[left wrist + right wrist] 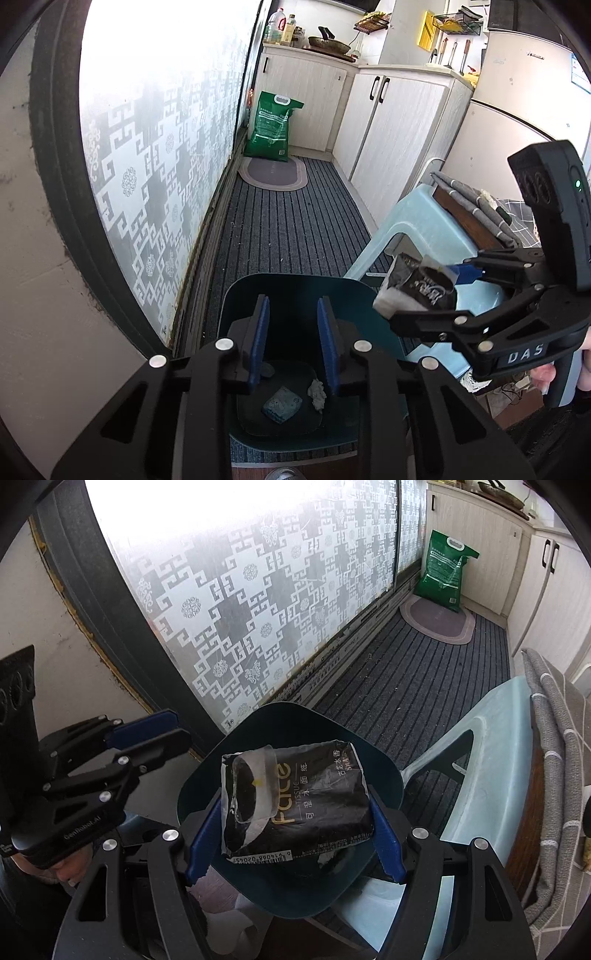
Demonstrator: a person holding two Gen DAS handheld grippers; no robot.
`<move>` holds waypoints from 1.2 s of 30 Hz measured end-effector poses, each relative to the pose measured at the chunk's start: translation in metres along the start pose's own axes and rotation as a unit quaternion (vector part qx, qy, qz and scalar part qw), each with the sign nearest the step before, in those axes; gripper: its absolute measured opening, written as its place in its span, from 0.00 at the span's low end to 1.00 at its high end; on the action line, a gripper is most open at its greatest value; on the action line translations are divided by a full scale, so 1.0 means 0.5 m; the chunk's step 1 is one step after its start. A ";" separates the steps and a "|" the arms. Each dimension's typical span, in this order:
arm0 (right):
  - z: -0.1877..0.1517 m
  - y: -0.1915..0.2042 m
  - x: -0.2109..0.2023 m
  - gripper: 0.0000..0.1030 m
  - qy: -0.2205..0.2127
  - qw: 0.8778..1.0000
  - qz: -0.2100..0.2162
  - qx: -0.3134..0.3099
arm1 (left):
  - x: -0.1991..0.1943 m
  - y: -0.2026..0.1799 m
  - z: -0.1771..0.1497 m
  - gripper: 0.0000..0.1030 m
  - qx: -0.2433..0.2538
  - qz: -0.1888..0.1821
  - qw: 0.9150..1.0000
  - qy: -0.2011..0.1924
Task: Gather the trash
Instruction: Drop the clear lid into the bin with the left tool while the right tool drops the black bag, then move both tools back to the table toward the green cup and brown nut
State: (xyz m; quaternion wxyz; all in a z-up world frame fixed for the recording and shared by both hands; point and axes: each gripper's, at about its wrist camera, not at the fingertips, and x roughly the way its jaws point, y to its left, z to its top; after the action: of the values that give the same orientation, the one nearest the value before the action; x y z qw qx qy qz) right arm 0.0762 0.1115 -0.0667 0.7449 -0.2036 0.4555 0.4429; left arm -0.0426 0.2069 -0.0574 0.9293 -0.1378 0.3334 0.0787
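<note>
A dark teal bin (291, 288) stands on the striped floor mat below both grippers. On its bottom lie a pale blue wrapper (282, 404), a crumpled white tissue (317, 393) and a small grey scrap. My left gripper (293, 339) hangs over the bin's mouth, its blue pads a narrow gap apart with nothing between them. My right gripper (295, 812) is shut on a black tissue pack (295, 801), held flat above the bin (291, 720). In the left wrist view the pack (421, 291) sits at the bin's right rim in the right gripper (424, 295).
A light blue plastic stool (417, 221) stands right beside the bin, with a folded grey cloth (476, 206) behind it. A patterned glass door (147, 147) runs along the left. A green bag (271, 127) and an oval mat (273, 173) lie at the far end by white cabinets (391, 122).
</note>
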 end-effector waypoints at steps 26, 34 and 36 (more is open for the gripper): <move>-0.010 0.027 -0.001 0.57 0.002 0.999 -0.009 -0.052 | -0.065 -0.006 0.037 0.24 -0.012 -0.016 0.997 -0.079; 0.004 0.017 -0.113 0.46 -0.094 0.993 -0.025 -0.065 | -0.109 -0.049 0.065 0.24 0.004 -0.038 0.991 -0.127; 0.004 0.003 -0.149 0.46 -0.120 0.990 -0.036 -0.062 | -0.116 -0.066 0.071 0.25 0.014 -0.046 0.990 -0.135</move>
State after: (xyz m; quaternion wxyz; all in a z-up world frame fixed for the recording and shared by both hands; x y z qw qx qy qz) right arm 0.0618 0.0783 -0.0016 0.7955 -0.2116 0.3268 0.4643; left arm -0.0576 0.1835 0.0127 0.9702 -0.1285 0.1995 0.0490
